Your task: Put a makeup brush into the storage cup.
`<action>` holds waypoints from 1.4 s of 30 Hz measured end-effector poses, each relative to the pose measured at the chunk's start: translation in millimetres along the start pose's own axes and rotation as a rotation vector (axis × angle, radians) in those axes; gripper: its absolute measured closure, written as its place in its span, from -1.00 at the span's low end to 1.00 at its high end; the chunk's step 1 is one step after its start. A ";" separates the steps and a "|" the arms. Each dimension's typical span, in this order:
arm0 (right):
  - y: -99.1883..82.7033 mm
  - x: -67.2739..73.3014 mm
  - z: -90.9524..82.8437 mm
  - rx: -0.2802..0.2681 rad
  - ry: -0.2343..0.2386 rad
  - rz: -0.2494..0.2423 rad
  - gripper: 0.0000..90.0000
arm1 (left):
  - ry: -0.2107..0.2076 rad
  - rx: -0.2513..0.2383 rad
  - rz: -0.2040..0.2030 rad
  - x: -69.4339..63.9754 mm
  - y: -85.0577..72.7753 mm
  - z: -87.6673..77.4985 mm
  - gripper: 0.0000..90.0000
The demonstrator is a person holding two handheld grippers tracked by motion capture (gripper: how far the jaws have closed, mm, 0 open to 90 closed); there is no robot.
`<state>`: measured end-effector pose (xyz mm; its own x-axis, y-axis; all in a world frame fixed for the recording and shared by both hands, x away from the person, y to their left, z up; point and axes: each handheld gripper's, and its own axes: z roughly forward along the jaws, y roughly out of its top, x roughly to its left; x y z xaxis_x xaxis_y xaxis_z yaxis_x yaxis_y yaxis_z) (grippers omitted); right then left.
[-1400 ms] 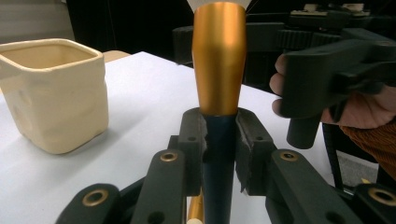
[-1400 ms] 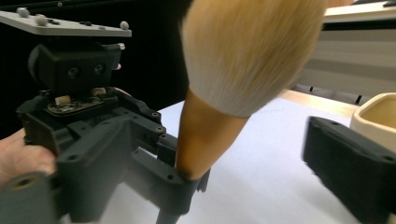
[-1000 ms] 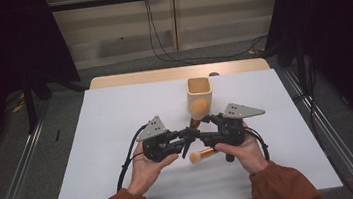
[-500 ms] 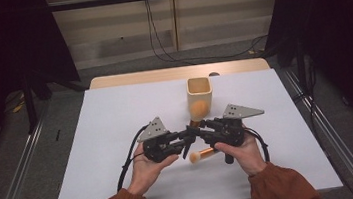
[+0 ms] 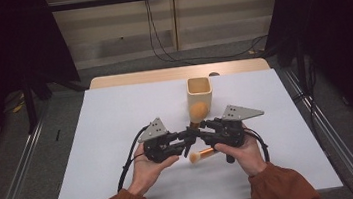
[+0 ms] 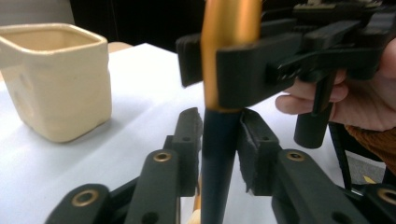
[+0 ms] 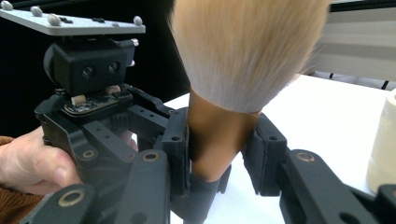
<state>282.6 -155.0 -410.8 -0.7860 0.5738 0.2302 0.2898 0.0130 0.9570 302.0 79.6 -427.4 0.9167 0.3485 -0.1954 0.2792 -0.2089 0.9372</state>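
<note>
A white-topped desk (image 5: 118,136) stands on grey floor (image 5: 63,92), dark curtains (image 5: 2,49) either side, cables (image 5: 163,40) down the beige wall (image 5: 106,27).

cup (image 5: 199,93) behind upright brush (image 5: 197,113) | second brush (image 5: 202,154) lying before it on table (image 5: 116,116)

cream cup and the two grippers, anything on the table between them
Nothing lies on the table there. In the high view, only the fluffy head of the upright brush, held by both grippers, stands before the cream cup.
</note>
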 end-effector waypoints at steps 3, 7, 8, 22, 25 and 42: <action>1.2 -0.7 -1.5 -0.008 -0.002 0.004 0.44 | 0.007 0.004 0.004 -0.2 -1.0 0.5 0.47; 1.7 -2.0 -3.3 -0.007 -0.008 0.001 0.44 | 0.013 0.002 0.002 -0.3 -1.4 -0.2 0.31; 2.0 -2.5 -3.8 -0.009 -0.009 -0.003 0.44 | 0.017 0.003 0.000 -0.3 -1.5 -0.3 0.23; 4.5 -4.7 -7.7 -0.011 -0.022 -0.021 0.45 | 0.112 0.004 -0.040 4.6 -5.6 -16.0 -0.71; 5.7 -6.1 -9.8 -0.013 -0.028 -0.021 0.44 | 0.118 -0.011 -0.065 7.7 -6.6 -23.6 -0.80; 19.8 -24.3 -23.7 -0.044 -0.088 -0.034 0.45 | 0.263 -0.011 -0.053 15.4 -22.9 -62.9 -0.93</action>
<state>294.5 -188.1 -393.3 -0.7433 0.6434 0.1831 0.2383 -0.0011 0.9712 291.7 147.2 -433.7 0.7946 0.5847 -0.1636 0.3202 -0.1746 0.9311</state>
